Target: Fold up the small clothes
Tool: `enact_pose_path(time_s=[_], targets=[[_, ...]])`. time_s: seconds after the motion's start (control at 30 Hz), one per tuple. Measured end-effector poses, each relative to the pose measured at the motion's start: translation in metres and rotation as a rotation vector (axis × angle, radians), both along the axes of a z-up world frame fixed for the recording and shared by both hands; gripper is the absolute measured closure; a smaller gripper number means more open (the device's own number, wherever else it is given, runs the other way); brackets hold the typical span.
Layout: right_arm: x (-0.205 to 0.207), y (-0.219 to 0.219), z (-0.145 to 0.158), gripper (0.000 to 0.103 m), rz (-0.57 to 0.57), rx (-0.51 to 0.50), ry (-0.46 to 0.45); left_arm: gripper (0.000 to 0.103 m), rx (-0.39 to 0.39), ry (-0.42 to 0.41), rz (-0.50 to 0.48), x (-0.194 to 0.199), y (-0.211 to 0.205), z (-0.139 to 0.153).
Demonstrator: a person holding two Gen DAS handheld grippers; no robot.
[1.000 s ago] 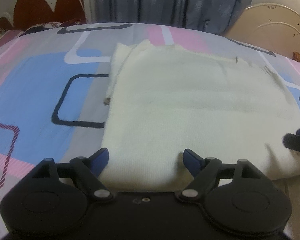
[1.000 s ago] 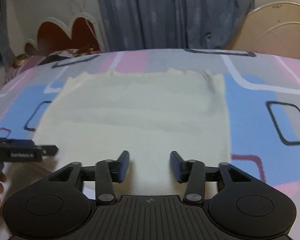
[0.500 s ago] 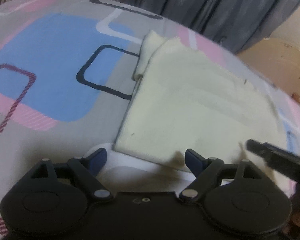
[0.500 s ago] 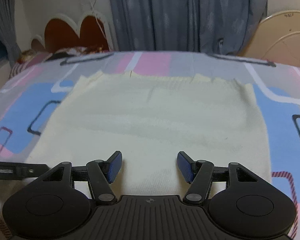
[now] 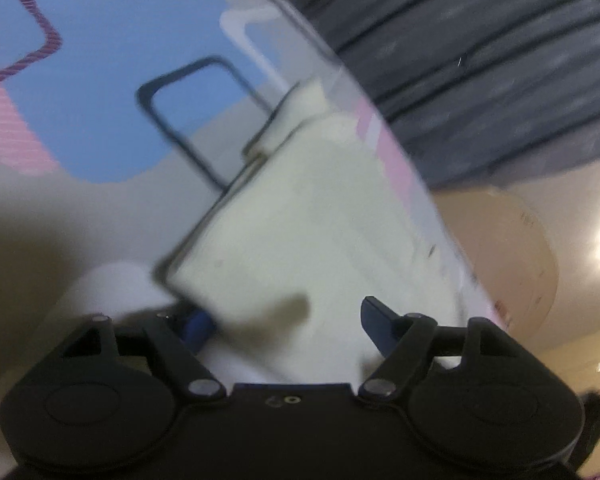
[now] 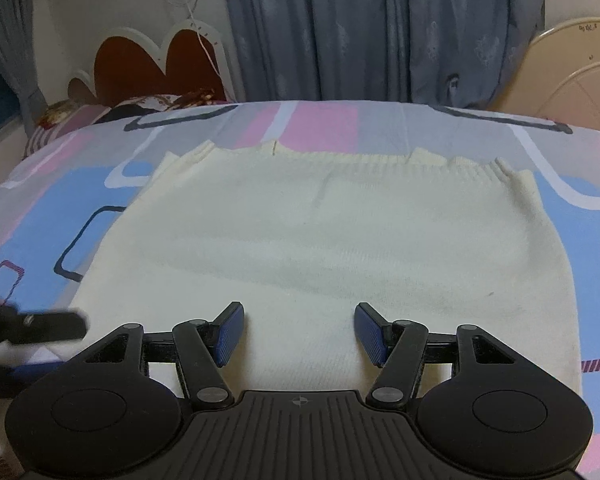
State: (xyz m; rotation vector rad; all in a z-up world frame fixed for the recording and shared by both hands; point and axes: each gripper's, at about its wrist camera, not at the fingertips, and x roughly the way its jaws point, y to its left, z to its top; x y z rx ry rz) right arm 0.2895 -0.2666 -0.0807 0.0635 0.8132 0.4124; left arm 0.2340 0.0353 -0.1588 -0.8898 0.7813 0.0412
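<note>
Cream knit sweater [image 6: 320, 248], folded flat on the patterned bedsheet [image 6: 320, 124], looks soft, light and floppy, best pinched at its near corners; left gripper [image 5: 288, 320], jaws narrowing, straddles one corner, right gripper [image 6: 300, 332] gapes empty.

One cream knitted garment [image 6: 320, 240] lying flat on one patterned bedsheet [image 6: 316, 128]; two grippers, left [image 5: 288, 320] and right [image 6: 299, 334] (four blue pads between them); one heart-shaped headboard [image 6: 148, 64]; one grey curtain [image 6: 380, 28]
</note>
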Motion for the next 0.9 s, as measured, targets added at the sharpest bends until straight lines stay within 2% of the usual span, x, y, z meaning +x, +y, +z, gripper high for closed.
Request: enact_pose_path(time_s=[0.1,0.23,0.3,0.37,0.5,0.57,0.63,0.7,0.8,0.9], targets=[[0.004,0.0,0.002,0.042,-0.008,-0.006,-0.017,0.044,0.009,-0.054,0.026,0.01,-0.001,-0.006],[0.012,0.002,0.002,0.042,-0.016,-0.029,-0.038,0.087,0.029,-0.063,0.061,0.015,-0.001,-0.014],[0.013,0.004,-0.002,0.042,-0.016,-0.039,-0.039,0.09,0.03,-0.059,0.071,0.013,0.0,-0.015],[0.014,0.009,-0.011,0.042,-0.004,-0.083,-0.036,0.095,0.065,-0.066,0.057,0.012,-0.004,-0.011],[0.013,0.019,-0.015,0.04,0.031,-0.159,-0.066,0.096,0.087,-0.079,0.043,0.01,-0.006,-0.003],[0.012,0.014,-0.01,0.04,0.012,-0.138,-0.091,0.096,0.101,-0.091,0.035,0.011,-0.007,0.001],[0.011,0.016,-0.022,0.04,0.029,-0.195,-0.081,0.096,0.112,-0.103,0.026,0.012,-0.009,0.006],[0.006,0.02,-0.025,0.04,0.045,-0.217,-0.115,0.096,0.14,-0.122,0.008,0.012,-0.013,0.014],[0.01,0.013,-0.019,0.04,0.032,-0.173,-0.092,0.096,0.2,-0.161,-0.021,0.012,-0.025,0.03],[0.002,0.004,-0.013,0.04,0.003,-0.137,-0.138,0.096,0.267,-0.21,-0.066,0.014,-0.041,0.048]])
